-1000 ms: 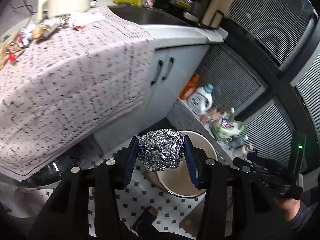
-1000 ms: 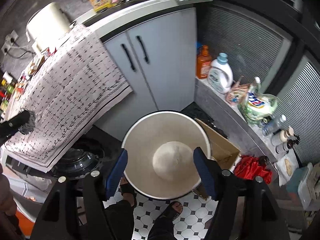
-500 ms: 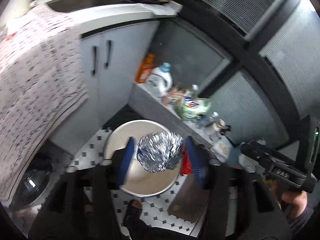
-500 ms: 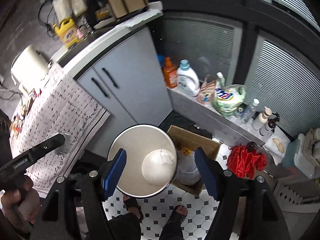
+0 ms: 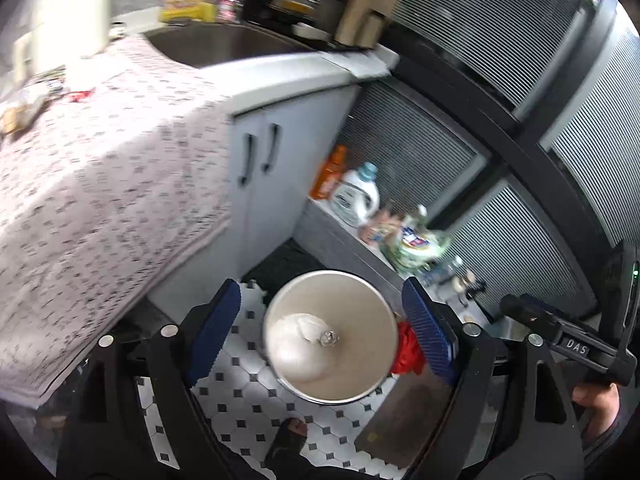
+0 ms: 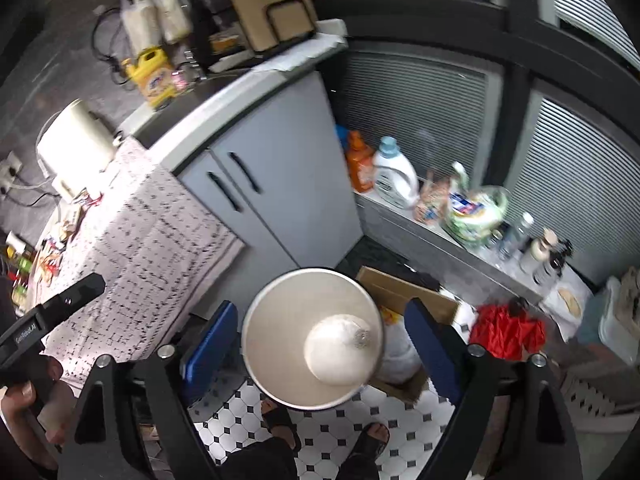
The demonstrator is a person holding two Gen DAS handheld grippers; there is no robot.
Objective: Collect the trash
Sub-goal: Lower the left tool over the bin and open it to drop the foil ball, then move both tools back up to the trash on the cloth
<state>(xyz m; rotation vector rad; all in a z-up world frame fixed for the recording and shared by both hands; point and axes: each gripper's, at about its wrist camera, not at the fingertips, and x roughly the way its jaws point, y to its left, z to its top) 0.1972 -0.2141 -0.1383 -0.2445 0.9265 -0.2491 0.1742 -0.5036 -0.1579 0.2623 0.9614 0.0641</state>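
Our left gripper and right gripper are opening wide, holding nothing. Below them, the foil ball lies inside the bin.

Pretty clearly my home kitchen, the cramped corner of it. There's a steel sink set into the counter at the upper middle of my left view, a yellow detergent jug behind it, and grey cabinet doors with black handles underneath. Laundry soap bottles line a low ledge on the right, under ribbed windows. Black-and-white floor tiles run along the bottom, with a round bin standing on them.
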